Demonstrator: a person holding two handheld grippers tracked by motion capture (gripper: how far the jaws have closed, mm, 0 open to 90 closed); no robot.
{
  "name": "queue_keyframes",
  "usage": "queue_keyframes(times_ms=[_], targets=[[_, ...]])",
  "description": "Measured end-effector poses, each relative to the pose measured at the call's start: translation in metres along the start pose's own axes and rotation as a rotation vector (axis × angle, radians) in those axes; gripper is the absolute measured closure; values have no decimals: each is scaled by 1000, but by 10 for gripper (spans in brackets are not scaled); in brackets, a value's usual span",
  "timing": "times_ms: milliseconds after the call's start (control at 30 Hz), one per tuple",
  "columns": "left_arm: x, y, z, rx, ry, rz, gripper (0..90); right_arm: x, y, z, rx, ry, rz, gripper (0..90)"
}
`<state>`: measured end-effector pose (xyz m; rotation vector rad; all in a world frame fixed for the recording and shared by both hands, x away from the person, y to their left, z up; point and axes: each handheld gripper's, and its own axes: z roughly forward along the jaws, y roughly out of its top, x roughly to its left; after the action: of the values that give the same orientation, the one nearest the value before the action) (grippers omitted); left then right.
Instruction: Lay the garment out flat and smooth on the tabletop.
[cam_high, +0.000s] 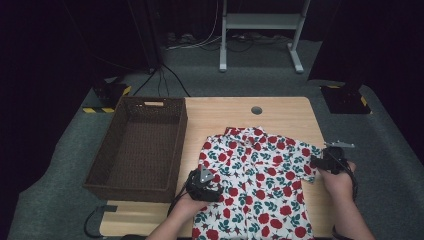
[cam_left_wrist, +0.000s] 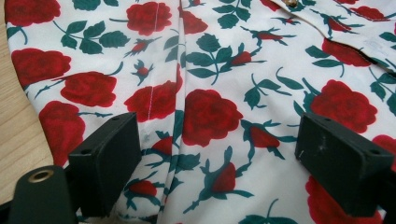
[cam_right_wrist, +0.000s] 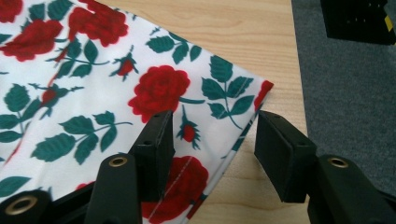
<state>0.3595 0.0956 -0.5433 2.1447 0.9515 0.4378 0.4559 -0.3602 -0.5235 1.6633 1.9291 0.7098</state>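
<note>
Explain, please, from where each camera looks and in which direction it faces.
High view: above the table's near side, facing forward and down; forearms, left gripper, right gripper, wicker basket.
Left gripper view: on that gripper, facing down onto the rose-print shirt; open jaws.
Right gripper view: facing the sleeve hem; jaws straddling it.
All share the shirt.

Both claws are matte black: the left claw (cam_left_wrist: 217, 158) has blocky rectangular pads and a brass-ringed hole, the right claw (cam_right_wrist: 215, 149) two such holes; a grey three-cornered plate (cam_high: 205, 175) tops the left.
</note>
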Motion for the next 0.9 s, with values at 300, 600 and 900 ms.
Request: queue_keyframes(times_ms=[300, 600, 900], targets=[[0, 0, 0, 2, -1, 2, 142, 5, 0, -1, 8, 22, 18, 705], [0, 0, 1, 1, -2, 2, 140, 18, 2, -11, -11, -4, 2, 863], [0, 1, 1, 3, -3, 6, 137, 40, 13, -36, -57, -26, -61, 863]])
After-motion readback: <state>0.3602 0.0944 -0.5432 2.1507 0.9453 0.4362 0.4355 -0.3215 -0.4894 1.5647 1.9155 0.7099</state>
